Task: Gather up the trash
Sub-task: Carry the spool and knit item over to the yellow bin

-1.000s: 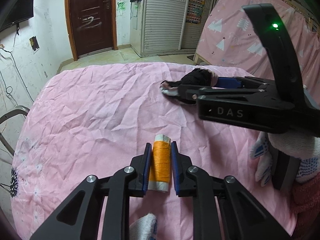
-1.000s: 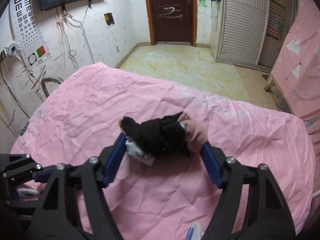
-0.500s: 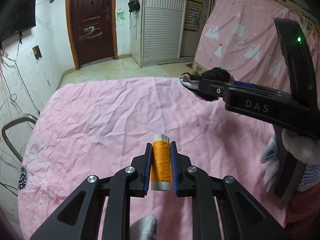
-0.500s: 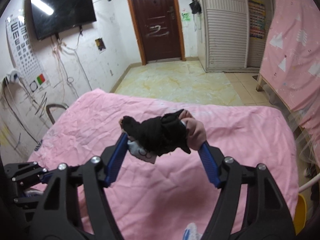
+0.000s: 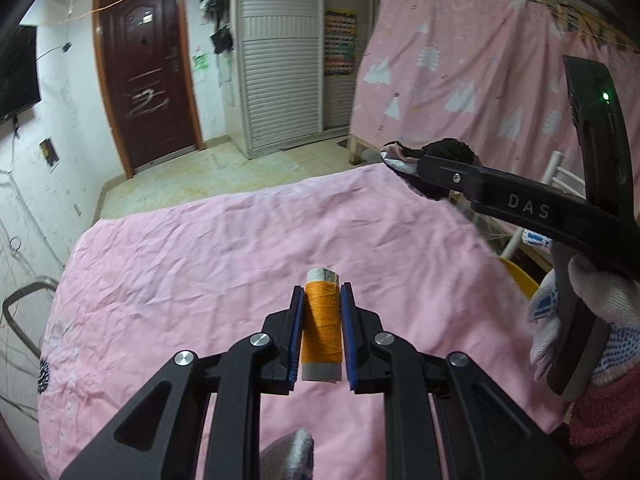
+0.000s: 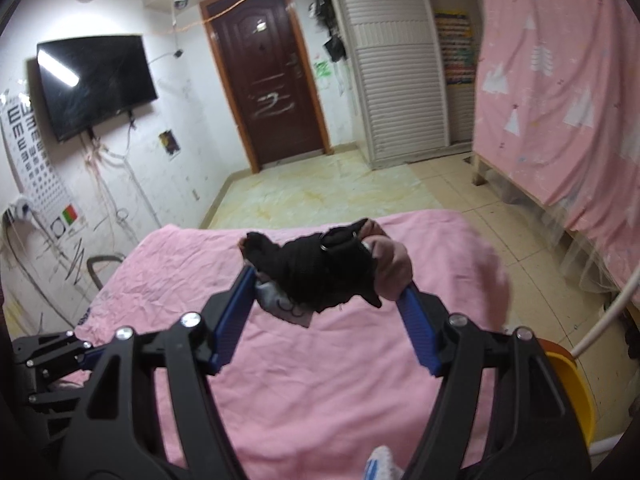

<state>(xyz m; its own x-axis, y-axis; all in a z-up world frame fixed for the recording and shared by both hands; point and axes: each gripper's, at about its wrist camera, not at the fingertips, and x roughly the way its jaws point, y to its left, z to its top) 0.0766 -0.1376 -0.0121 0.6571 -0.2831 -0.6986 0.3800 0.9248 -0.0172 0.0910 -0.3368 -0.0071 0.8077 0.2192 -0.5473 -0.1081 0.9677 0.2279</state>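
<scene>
Both claws have come up and swung over toward the right edge of the pink-covered counter (image 5: 208, 264) since a second ago, and the cloth now sits lower and further back under them. My left claw (image 5: 322, 320) is pinched narrow on the orange thread spool (image 5: 321, 326), which stands upright between the pads, lifted clear of the cloth. My right claw (image 6: 330, 280) is spread fairly wide but clamped on a black and pink wad of fabric (image 6: 320, 274), held out at its tips. So I'd say I'm mid-carry, both bits of trash picked up. Off to the lower right of my right claw there's a yellow bin (image 6: 576, 392), probably the drop spot. Next I'd get each claw over its rim, then let go.
</scene>
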